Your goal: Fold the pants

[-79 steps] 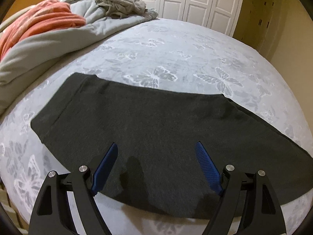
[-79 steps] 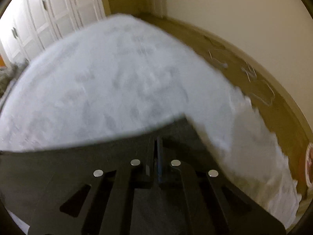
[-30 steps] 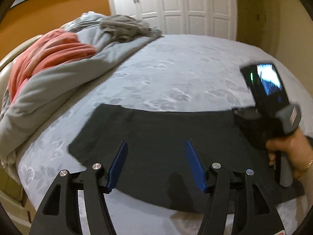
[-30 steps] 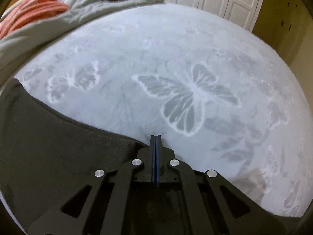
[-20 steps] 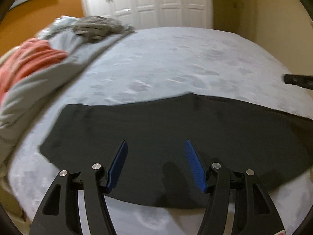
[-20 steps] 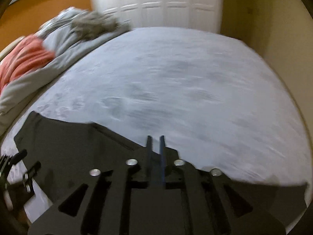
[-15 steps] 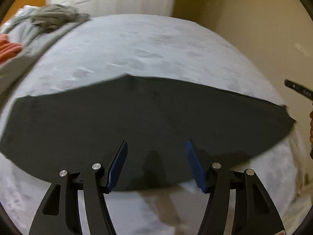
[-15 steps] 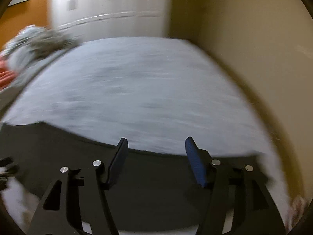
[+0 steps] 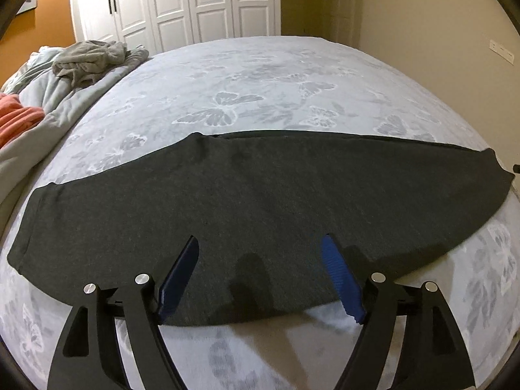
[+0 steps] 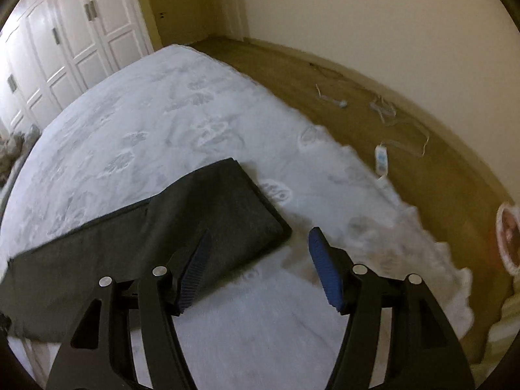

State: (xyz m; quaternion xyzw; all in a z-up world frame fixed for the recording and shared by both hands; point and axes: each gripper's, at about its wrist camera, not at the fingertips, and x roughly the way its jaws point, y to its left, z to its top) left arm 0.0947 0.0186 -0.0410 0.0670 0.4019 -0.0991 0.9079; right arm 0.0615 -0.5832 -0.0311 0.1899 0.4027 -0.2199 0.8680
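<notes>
Dark grey pants (image 9: 260, 201) lie flat on the bed, folded lengthwise into one long strip from left to right. My left gripper (image 9: 260, 253) is open and empty, hovering over the near edge of the strip's middle. In the right wrist view the pants' right end (image 10: 208, 214) lies with a squared corner on the sheet. My right gripper (image 10: 258, 242) is open and empty, just above that corner, its left finger over the cloth and its right finger over bare sheet.
The bed has a pale grey butterfly-print sheet (image 9: 260, 91). A grey duvet, a grey garment (image 9: 91, 58) and an orange blanket (image 9: 16, 113) are heaped at the left. White wardrobe doors (image 9: 182, 3) stand behind. Right of the bed, cables and a white device (image 10: 381, 159) lie on the wooden floor.
My right gripper has let go of the pants, opened, and swung right to the pants' right end. My left gripper stayed open and its view panned right along the strip.
</notes>
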